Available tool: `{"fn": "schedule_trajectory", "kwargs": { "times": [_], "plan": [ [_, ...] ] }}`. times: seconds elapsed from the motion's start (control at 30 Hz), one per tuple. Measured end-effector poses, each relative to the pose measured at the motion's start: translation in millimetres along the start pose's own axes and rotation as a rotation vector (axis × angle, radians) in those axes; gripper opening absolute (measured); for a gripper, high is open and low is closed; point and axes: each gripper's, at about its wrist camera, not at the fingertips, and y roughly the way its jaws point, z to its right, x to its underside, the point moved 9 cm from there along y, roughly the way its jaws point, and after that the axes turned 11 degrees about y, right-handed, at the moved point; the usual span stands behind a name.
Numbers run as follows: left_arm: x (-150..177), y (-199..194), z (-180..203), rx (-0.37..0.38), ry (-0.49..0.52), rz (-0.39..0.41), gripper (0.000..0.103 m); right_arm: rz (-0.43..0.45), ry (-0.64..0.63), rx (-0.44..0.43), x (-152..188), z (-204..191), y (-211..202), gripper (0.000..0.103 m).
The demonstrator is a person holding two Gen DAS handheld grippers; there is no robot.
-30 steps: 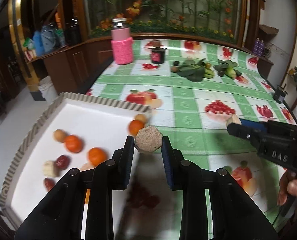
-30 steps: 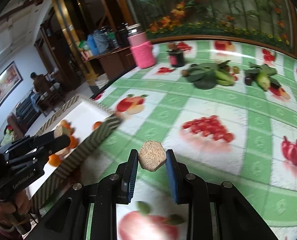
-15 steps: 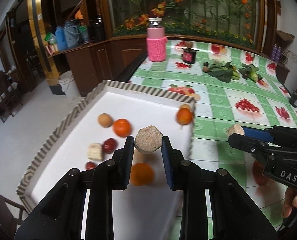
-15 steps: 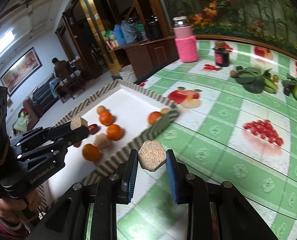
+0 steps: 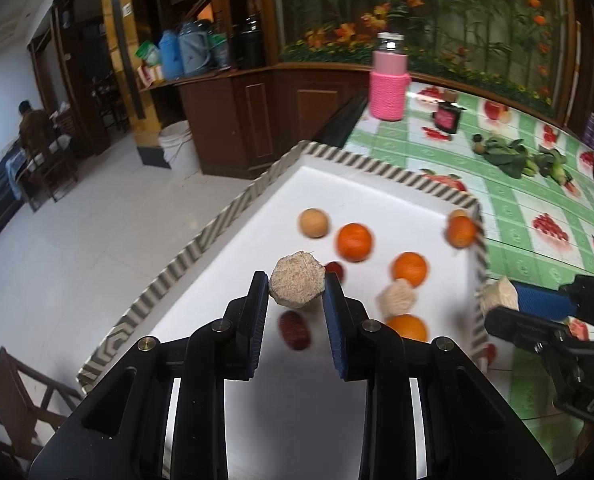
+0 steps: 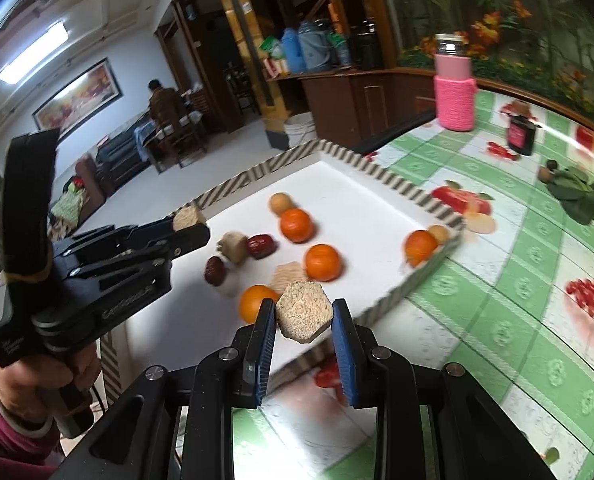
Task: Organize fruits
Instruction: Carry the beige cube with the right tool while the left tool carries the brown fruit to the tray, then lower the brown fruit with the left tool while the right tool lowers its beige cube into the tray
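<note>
A white tray with a striped rim holds several oranges, red dates and tan cut pieces. My left gripper is shut on a tan hexagonal cut piece, held above the tray's near left part. My right gripper is shut on a similar hexagonal piece, held over the tray's near right rim. Each gripper shows in the other's view, the right one, the left one.
The tray sits at the left end of a green checked tablecloth. Farther back stand a pink-sleeved jar, a small dark jar and leafy vegetables. White floor lies left of the table.
Both grippers have swung left from over the tablecloth to over the tray, each still holding its hexagonal piece. The tray's fruits now lie right under them.
</note>
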Motion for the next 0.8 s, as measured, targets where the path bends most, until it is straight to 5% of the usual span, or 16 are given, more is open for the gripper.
{"fn": "schedule_trajectory", "kwargs": {
  "times": [0.8],
  "plan": [
    [21,15,-37,-0.039,-0.031,-0.061,0.027,-0.123,-0.114,-0.090,19,-58,42,0.027]
  ]
}}
